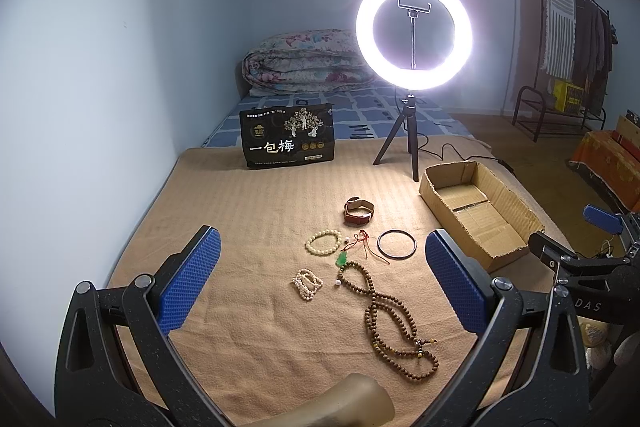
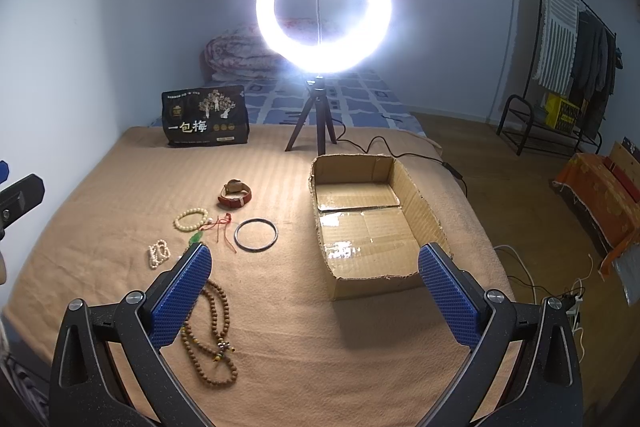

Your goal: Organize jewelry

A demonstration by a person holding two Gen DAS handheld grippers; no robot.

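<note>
Both our blue-padded left gripper (image 1: 322,281) and right gripper (image 2: 316,291) gape empty, with the long brown wooden bead necklace (image 1: 390,319) and other pieces unsorted beside the bare open cardboard box (image 2: 420,205).

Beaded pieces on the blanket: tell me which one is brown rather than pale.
The long wooden bead necklace, looped nearest the grippers. The cream bead bracelet and the small pearl bracelet are both pale and much shorter.
</note>
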